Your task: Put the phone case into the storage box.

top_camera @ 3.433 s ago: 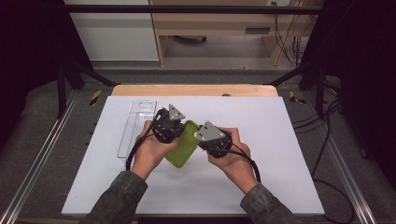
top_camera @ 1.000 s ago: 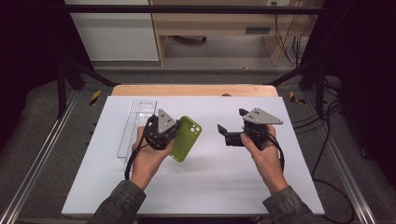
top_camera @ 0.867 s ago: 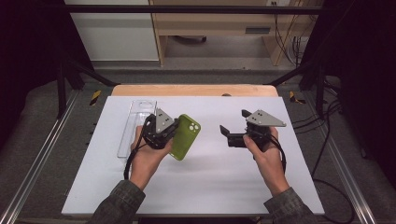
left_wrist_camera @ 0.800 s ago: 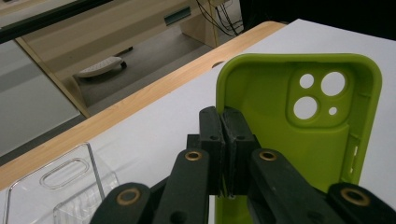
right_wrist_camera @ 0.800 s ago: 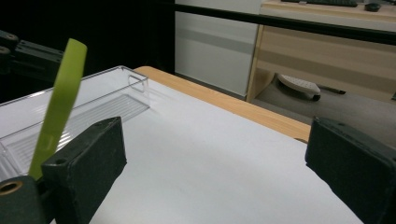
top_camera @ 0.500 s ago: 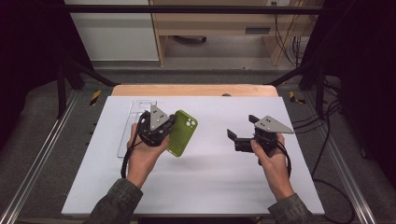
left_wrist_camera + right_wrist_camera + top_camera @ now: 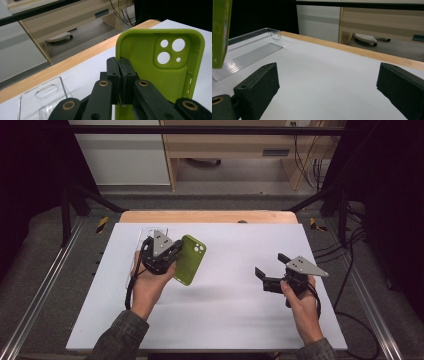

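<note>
My left gripper (image 7: 167,260) is shut on the edge of a lime-green phone case (image 7: 190,259) and holds it above the white table, left of centre. In the left gripper view the jaws (image 7: 118,67) pinch the case's (image 7: 160,75) side wall, with its hollow inner side and camera holes facing the camera. My right gripper (image 7: 270,265) is open and holds nothing, hovering over the right part of the table, well apart from the case. In the right gripper view its jaws (image 7: 327,80) stand wide apart, and the case's edge (image 7: 219,32) shows at the far left.
A clear plastic tray (image 7: 132,267) lies on the table just left of the left hand, also visible as a clear tray (image 7: 42,100) and a ribbed clear tray (image 7: 249,55). The white table (image 7: 230,320) has a wooden far edge (image 7: 210,216). Metal rails run along both sides.
Both grippers were together at the green case. The right gripper has since come away, moving right and nearer to me, open. The left gripper has carried the case slightly left and farther back.
</note>
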Motion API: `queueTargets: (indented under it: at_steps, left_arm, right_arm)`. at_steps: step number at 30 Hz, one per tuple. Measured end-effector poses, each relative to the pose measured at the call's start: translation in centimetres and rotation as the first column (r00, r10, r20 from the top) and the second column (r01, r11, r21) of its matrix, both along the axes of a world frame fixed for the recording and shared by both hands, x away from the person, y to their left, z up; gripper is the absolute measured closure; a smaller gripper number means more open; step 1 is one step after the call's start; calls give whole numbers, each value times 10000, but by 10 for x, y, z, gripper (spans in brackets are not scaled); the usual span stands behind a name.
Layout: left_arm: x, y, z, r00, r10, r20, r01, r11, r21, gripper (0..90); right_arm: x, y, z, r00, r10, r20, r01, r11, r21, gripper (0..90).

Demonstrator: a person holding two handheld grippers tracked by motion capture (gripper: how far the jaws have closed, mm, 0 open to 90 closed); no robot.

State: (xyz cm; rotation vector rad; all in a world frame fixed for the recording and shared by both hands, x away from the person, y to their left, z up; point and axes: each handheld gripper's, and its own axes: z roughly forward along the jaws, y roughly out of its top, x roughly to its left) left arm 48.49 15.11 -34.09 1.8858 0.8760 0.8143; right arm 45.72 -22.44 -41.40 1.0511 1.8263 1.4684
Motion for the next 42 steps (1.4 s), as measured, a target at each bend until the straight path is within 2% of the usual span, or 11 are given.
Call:
queueTargets:
  at_steps: [6,9,16,22,24,25,30,35,36,37,42]
  left_arm:
    - [0,6,4,9999,103,35,-102,9995,-293,873]
    - [0,8,6,9998,184,94,-182,9994,-290,873]
    - [-1,15,10,9990,358,255,-347,9985,-422,873]
    - [-1,19,13,9979,503,400,-479,9971,-584,873]
    - [0,21,15,9965,592,593,-560,9969,-544,873]
    - [0,22,15,9972,574,482,-539,9960,-707,873]
    - [4,28,20,9946,657,797,-618,9968,-509,873]
    - [8,38,27,9919,828,961,-777,9954,-553,873]
    - [8,39,28,9922,889,874,-839,9947,-596,873]
    - [10,42,29,9905,913,1028,-855,9946,-592,873]
    - [14,51,31,9877,1209,987,-1133,9904,-798,873]
  right_arm:
    - [-6,-11,-10,9999,-149,58,150,9997,-216,44]
    - [-9,-14,-15,9998,-141,121,144,9996,-244,43]
    - [-15,-20,-25,9994,-298,177,299,9995,-92,42]
    - [-21,-23,-29,9993,-166,346,167,9999,-22,38]
    - [-22,-23,-30,9992,-87,398,85,10000,32,38]
    - [-23,-23,-31,9991,-53,430,52,10000,28,38]
    - [-25,-23,-37,9986,79,523,-76,10000,-47,38]
    - [-25,-26,-41,9984,-40,557,34,9999,108,38]
    - [-26,-27,-43,9984,-73,564,63,9998,168,38]
    - [-26,-27,-43,9982,-75,592,65,9998,176,38]
    - [-27,-27,-44,9981,-78,606,53,9991,418,38]
